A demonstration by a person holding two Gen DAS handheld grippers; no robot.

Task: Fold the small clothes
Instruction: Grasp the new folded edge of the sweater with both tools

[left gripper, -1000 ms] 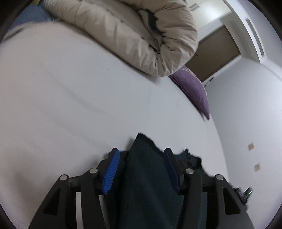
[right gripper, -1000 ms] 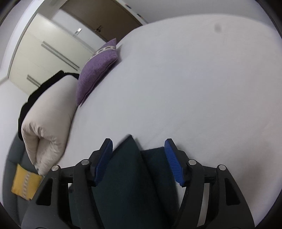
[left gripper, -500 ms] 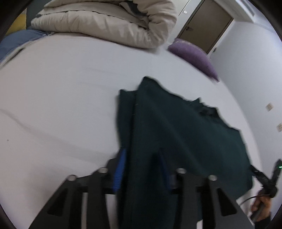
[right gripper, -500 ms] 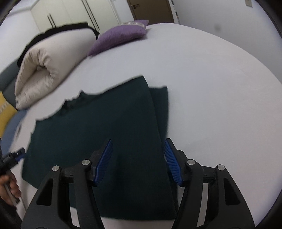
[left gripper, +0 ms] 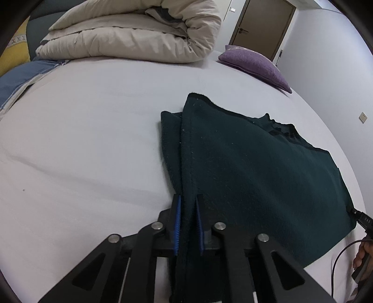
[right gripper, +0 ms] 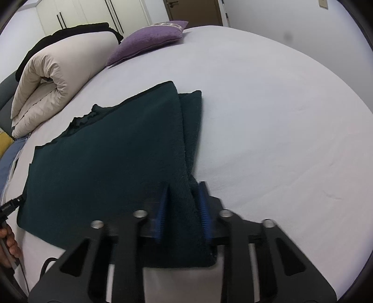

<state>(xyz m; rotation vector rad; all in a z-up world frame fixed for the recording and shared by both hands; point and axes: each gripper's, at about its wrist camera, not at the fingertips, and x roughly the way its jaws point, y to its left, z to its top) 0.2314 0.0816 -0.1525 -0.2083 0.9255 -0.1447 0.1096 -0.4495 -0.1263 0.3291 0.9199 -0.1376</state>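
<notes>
Left gripper clamped on the near left edge of the dark green garment, blue pads pinching the cloth; jaws just closed in with the fabric between them. Right gripper same on the near right edge of the garment, pads closed onto the bunched cloth, view a bit blurred there.

Garment lies spread flat on the white bed, each side edge doubled over in a narrow fold running away from the gripper. Far edge looks ragged at the neckline.

Around it:
- rolled beige duvet at the far end of the bed, well apart from the garment
- purple cushion beside the duvet, near the far corner
- blue bedding and something yellow at the far left edge
- brown door and white wardrobe behind

Person's hand on the other gripper's handle shows at the right rim, cable trailing. Sheet around the garment bare, only slight creases.
</notes>
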